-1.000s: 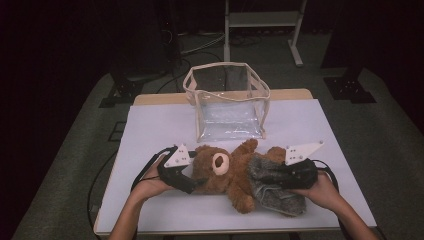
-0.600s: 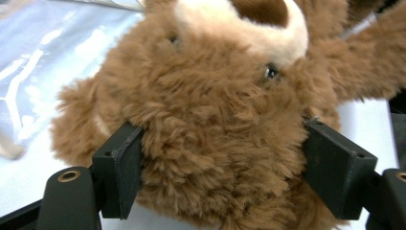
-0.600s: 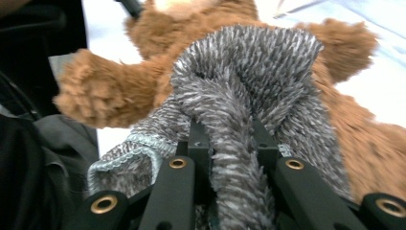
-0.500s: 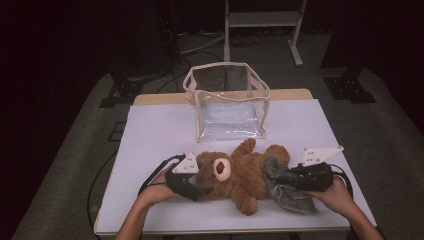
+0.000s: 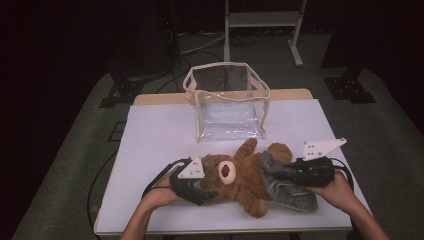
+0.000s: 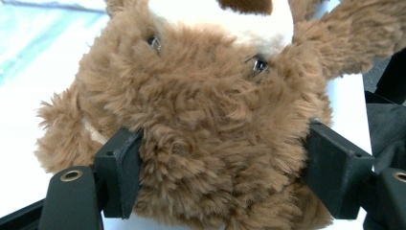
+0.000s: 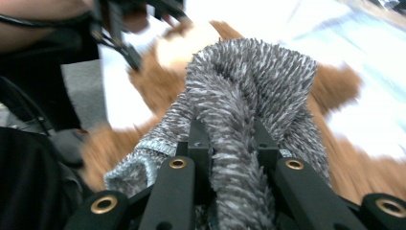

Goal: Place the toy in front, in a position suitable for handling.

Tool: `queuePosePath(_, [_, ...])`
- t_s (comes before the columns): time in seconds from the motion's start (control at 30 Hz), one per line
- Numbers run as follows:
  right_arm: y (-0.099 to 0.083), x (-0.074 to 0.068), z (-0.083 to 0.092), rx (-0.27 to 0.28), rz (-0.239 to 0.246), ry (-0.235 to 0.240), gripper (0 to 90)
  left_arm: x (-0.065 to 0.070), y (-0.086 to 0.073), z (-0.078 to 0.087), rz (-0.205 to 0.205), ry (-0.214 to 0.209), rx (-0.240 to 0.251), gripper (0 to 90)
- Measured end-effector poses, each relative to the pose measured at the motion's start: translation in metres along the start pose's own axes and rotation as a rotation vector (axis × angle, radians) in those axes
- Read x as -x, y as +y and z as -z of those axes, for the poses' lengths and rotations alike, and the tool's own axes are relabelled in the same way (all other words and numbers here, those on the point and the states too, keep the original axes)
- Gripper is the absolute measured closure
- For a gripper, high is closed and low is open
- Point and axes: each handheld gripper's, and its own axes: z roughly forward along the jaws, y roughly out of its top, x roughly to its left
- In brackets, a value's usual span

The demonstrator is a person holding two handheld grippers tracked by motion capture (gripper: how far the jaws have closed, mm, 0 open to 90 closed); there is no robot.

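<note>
the left gripper (image 5: pixel 207 192) has just been closing — its jaws press both sides of the teddy bear's (image 5: pixel 240 177) head. the bear lies on the white table (image 5: pixel 150 130), in front of the clear bag (image 5: pixel 227 102). the right gripper (image 5: pixel 277 172) is clamped on the bear's grey garment (image 5: pixel 295 195).

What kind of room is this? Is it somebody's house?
Probably not a house; it looks like a lab or studio: a white table in a dark room, cables on the floor, and a metal stand behind.
</note>
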Motion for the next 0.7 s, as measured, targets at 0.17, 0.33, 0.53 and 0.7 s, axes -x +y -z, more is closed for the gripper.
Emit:
queuePosePath(0.17, [0.034, -0.020, -0.030, -0.028, 0.065, 0.076, 75.7, 0.000, 0.004, 0.004, -0.002, 0.021, 0.010, 25.0])
queuePosePath(0.33, [0.033, -0.033, -0.069, -0.129, 0.113, 0.078, 75.7, 0.000, 0.001, 0.005, -0.001, 0.030, -0.006, 25.0])
queuePosePath(0.53, [0.010, -0.040, -0.078, -0.158, 0.126, 0.047, 75.8, -0.004, 0.000, 0.010, -0.013, 0.045, 0.001, 23.8])
queuePosePath(0.7, [-0.003, -0.045, -0.070, -0.159, 0.124, 0.037, 76.0, -0.004, 0.009, 0.015, -0.034, 0.060, 0.062, 23.7])
